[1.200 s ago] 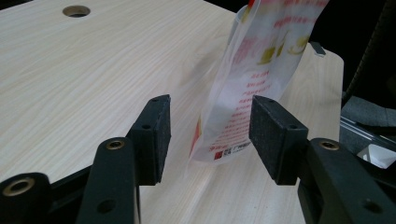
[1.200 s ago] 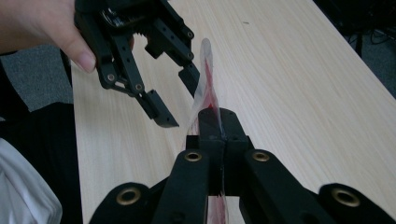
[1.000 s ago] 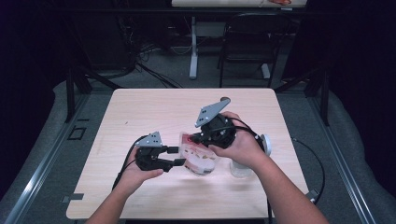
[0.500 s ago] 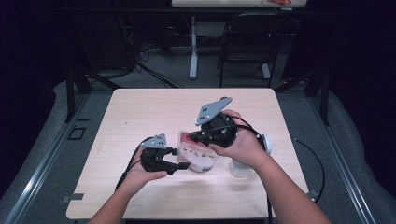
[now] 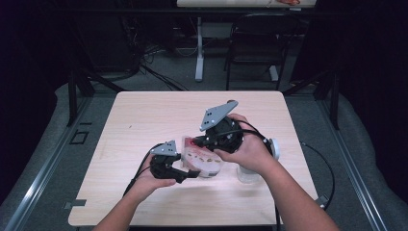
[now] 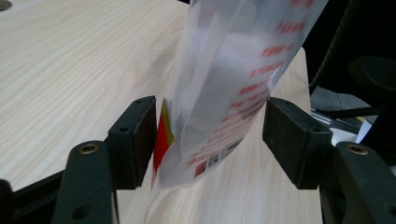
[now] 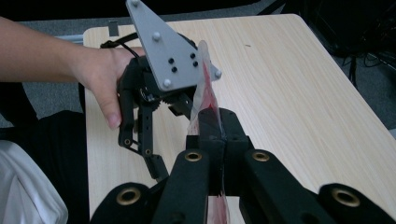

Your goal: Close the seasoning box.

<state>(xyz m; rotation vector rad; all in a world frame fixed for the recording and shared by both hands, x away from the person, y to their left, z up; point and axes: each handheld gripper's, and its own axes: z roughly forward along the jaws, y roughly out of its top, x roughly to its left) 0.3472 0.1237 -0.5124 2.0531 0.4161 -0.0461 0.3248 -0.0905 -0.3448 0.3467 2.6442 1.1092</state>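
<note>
Plastic bag (image 6: 224, 88) hangs between left tool's (image 6: 210, 140) jaws.

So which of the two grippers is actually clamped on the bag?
The right gripper: its jaws are shut on the bag's top edge. The left gripper's jaws stand apart around the bag, one pad clear of it.
</note>
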